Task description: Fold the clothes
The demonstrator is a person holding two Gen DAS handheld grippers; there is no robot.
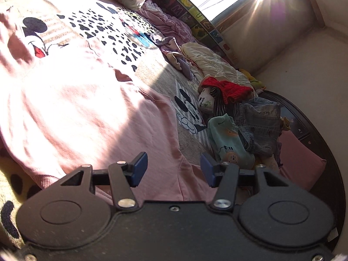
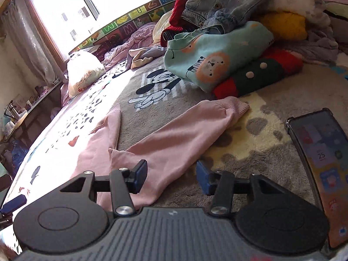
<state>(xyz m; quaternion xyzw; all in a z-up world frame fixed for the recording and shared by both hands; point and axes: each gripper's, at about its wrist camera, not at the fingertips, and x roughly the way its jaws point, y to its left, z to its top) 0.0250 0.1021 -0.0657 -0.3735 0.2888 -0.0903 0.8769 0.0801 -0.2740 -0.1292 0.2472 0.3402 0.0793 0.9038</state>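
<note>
The left gripper [image 1: 173, 169] is wide open and holds nothing. Its blue pads [image 1: 139, 167] sit just above the pink sweatshirt [image 1: 87, 113], and pink cloth shows in the gap between them. The sweatshirt lies spread out flat on the fuzzy blanket [image 1: 171, 82] with cartoon mice on it. Most of the sweatshirt stretches away to the left and front of this gripper, and bright sun falls on it.

The right gripper [image 2: 171, 177] is wide open too, with nothing in it. The pink sleeve [image 2: 184, 130] of the sweatshirt lies right in front of it. The near end of the sleeve passes under the left pad, and the sleeve runs up and to the right, ending in a ribbed cuff [image 2: 237, 106] on the blanket. The right pad is over bare blanket, just beside the sleeve.

Past the cuff lies a pile of other clothes. A teal top [image 2: 217, 54] with a lion face sits on a red and green knit thing [image 2: 261, 74]. A denim jacket [image 2: 226, 2] is heaped behind them. A phone [image 2: 322, 169] with a lit screen lies on the blanket to the right of the right gripper. Far back, a white plastic bag [image 2: 83, 71] sits near the window [image 2: 87, 6].
</note>
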